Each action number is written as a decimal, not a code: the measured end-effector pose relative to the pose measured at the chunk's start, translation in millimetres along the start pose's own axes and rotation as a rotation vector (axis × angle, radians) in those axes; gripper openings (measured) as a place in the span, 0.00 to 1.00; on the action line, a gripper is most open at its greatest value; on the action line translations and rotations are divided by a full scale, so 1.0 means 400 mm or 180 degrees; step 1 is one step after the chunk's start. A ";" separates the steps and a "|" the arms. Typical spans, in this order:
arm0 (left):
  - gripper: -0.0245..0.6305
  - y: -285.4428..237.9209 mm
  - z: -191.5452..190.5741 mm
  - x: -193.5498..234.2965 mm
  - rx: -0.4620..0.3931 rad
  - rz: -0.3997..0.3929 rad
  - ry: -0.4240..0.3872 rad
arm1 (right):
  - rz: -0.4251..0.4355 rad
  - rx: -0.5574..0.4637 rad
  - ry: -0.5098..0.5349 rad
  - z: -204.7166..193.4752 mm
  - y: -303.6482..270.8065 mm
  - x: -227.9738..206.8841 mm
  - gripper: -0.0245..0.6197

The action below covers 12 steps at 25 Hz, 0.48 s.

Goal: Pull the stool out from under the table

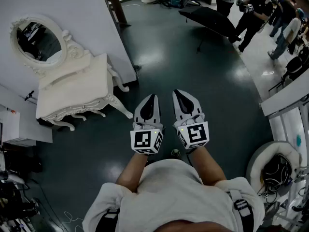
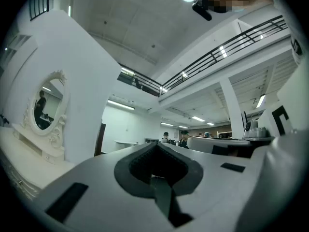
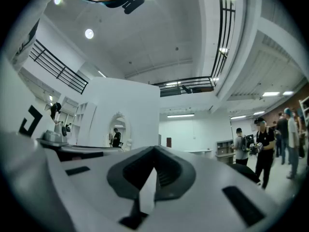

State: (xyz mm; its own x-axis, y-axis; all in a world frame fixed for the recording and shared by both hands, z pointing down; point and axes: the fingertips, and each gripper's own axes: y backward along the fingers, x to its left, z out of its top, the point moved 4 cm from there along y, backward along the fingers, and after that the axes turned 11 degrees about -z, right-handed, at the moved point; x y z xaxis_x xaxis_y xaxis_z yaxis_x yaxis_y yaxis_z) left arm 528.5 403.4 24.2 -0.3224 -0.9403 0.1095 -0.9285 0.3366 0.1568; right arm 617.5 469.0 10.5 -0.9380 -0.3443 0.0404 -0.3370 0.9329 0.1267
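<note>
While the person is standing over the dark floor (image 1: pixel 193 57), the left hand-held gripper (image 1: pixel 150 98) is pointing forward and very slightly upward, its jaws pressed fully together with nothing between them. Just beside it, the right hand-held gripper (image 1: pixel 180 94) is doing exactly the same: jaws together, empty, nose a touch above level. The two are riding side by side, near each other but not touching, with their marker cubes (image 1: pixel 146 141) facing up at the head camera. Both bare forearms (image 1: pixel 133 170) are reaching out from the body and angling in towards one another, elbows tucked close.

Moving outward, both hand-held grippers are hanging over bare floor, well apart from the furniture. Off to the left, the white ornate counter (image 1: pixel 87 88) is standing against a white wall (image 1: pixel 72 13), with an oval mirror (image 1: pixel 39 41) sitting on top of it. The stool (image 1: pixel 67 124) is sitting tucked beneath that counter, and only some curved white legs are peeking out at the front edge; I cannot tell for sure which are the stool's. Far to the right, several people (image 1: pixel 251 13) are standing.
</note>
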 end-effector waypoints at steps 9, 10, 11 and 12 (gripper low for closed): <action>0.05 -0.019 -0.038 -0.019 0.0053 0.0251 -0.0007 | 0.0251 0.0022 -0.0131 -0.040 -0.018 -0.043 0.06; 0.05 -0.017 -0.042 -0.017 0.0073 0.0288 -0.0011 | 0.0291 0.0027 -0.0154 -0.046 -0.023 -0.041 0.06; 0.05 -0.014 -0.044 -0.010 0.0091 0.0326 -0.0022 | 0.0329 0.0031 -0.0178 -0.052 -0.030 -0.037 0.06; 0.05 -0.011 -0.046 0.002 0.0107 0.0370 -0.0032 | 0.0365 0.0038 -0.0202 -0.057 -0.039 -0.030 0.06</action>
State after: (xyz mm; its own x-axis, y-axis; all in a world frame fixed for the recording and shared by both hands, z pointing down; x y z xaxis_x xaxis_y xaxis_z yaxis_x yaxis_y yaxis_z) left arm 536.0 402.1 41.8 -0.4300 -0.8955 0.1152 -0.8903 0.4417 0.1107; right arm 635.8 456.0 30.5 -0.9736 -0.2282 -0.0090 -0.2278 0.9671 0.1130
